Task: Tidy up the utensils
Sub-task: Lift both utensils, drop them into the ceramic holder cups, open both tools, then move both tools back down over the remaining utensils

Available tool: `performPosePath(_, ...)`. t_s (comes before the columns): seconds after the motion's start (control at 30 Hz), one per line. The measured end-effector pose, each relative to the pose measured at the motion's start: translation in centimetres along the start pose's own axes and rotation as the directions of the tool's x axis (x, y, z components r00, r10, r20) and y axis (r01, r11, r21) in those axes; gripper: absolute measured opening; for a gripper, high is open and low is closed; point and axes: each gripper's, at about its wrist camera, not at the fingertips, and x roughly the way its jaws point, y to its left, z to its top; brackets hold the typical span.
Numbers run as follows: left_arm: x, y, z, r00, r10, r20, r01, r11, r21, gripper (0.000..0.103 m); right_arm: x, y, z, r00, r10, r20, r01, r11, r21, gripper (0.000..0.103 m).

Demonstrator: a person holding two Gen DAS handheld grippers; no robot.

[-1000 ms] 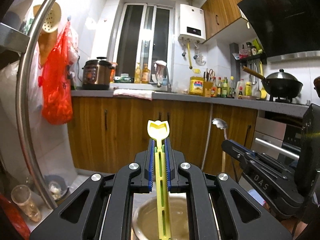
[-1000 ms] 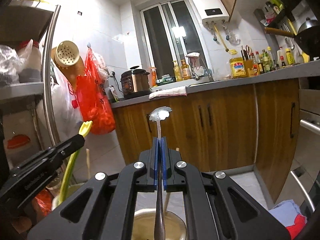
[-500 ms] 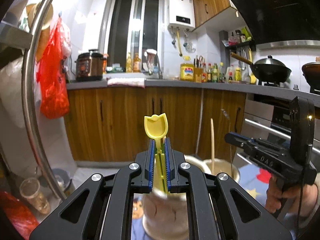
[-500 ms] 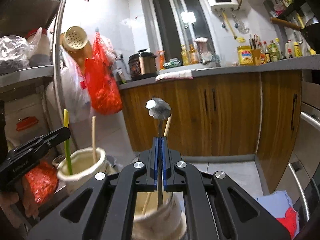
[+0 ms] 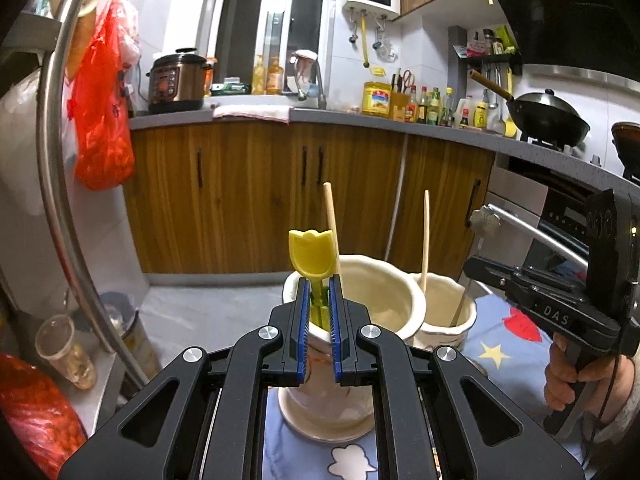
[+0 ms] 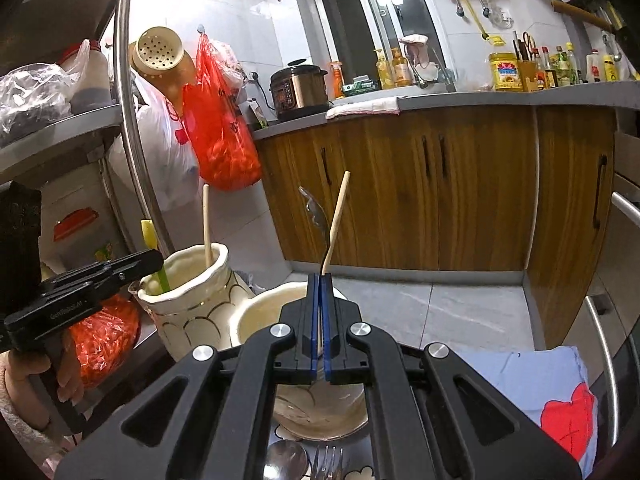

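My left gripper (image 5: 318,284) is shut on a yellow plastic spoon (image 5: 311,256) with a green handle, held upright at the rim of a tall cream ceramic jar (image 5: 372,300) that holds a wooden chopstick (image 5: 331,224). My right gripper (image 6: 320,280) is shut on a metal spoon (image 6: 316,216), blurred, held upright over a second cream jar (image 6: 260,312) that holds another chopstick (image 6: 338,220). The right gripper (image 5: 480,266) and its metal spoon (image 5: 485,220) show at the right of the left wrist view. The left gripper (image 6: 154,258) shows at the left of the right wrist view beside the tall jar (image 6: 192,300).
Both jars stand on a blue patterned cloth (image 5: 504,344). A spoon (image 6: 286,460) and a fork (image 6: 326,464) lie on it below the right gripper. A metal shelf rack (image 6: 128,120) stands at the left with red bags (image 6: 220,140). Wooden kitchen cabinets (image 5: 260,200) are behind.
Both grippers have dropped lower with their spoons, which now sit down in the jars. Both views have tilted down, so the jars show in full.
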Motion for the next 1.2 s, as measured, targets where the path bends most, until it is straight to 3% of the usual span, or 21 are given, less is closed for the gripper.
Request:
performPosePath(0.2,0.2,-0.1,0.0,1.000,0.001,0.000,-0.001,1.000,0.004,0.012,0.1,0.3,0.0,1.000,0.003,-0.003,-0.003,1.000,-0.010,0.003)
performPosePath(0.27,0.1,-0.1,-0.1,1.000,0.003,0.002,-0.003,1.000,0.005,0.012,0.1,0.2,0.0,1.000,0.006,-0.006,-0.006,1.000,-0.004,0.008)
performPosePath(0.33,0.1,-0.1,-0.1,1.000,0.002,0.006,-0.002,1.000,0.003,0.014,-0.1,0.2,0.0,1.000,0.004,-0.002,-0.004,1.000,0.001,0.025)
performPosePath(0.37,0.0,-0.1,-0.1,1.000,0.001,0.008,-0.001,1.000,0.001,0.015,-0.3,0.1,0.0,1.000,0.008,-0.001,-0.008,1.000,0.004,0.028)
performPosePath(0.43,-0.4,-0.1,-0.4,1.000,0.002,0.007,-0.002,1.000,-0.003,0.022,-0.6,-0.1,0.0,1.000,0.008,-0.005,-0.007,1.000,0.013,0.033)
performPosePath(0.5,-1.1,-0.2,-0.8,1.000,-0.002,0.007,0.002,1.000,-0.007,0.041,-1.3,-0.4,-0.1,1.000,0.012,-0.010,-0.012,1.000,0.027,0.040)
performPosePath(0.57,-2.0,-0.6,-1.3,1.000,0.005,0.012,-0.005,1.000,0.004,0.054,-2.1,-0.7,-0.4,1.000,0.002,-0.019,-0.001,0.999,0.034,0.048)
performPosePath(0.63,-2.7,-0.8,-1.8,1.000,0.012,0.006,-0.012,1.000,0.018,0.060,-2.9,-1.0,-0.8,0.999,-0.013,-0.051,0.015,0.999,0.041,0.051)
performPosePath(0.7,-3.2,-1.3,-2.9,0.999,0.024,-0.026,-0.023,0.999,0.028,0.071,-3.4,-1.3,-1.6,0.995,-0.022,-0.099,0.027,0.999,0.046,0.056)
performPosePath(0.8,-3.6,-1.8,-4.6,0.996,0.022,-0.084,-0.019,0.999,0.036,0.079,-3.8,-1.3,-3.3,0.981,-0.044,-0.191,0.049,0.999,0.019,0.061)
performPosePath(1.0,-3.2,-1.9,-8.9,0.967,0.020,-0.252,-0.016,1.000,0.018,0.084,-4.2,-1.6,-7.2,0.934,-0.065,-0.351,0.072,0.997,0.007,0.068)
performPosePath(1.2,-3.0,-1.9,-11.8,0.941,0.018,-0.339,-0.015,1.000,0.011,0.086,-3.9,-2.2,-9.0,0.911,-0.075,-0.406,0.097,0.995,0.034,0.068)
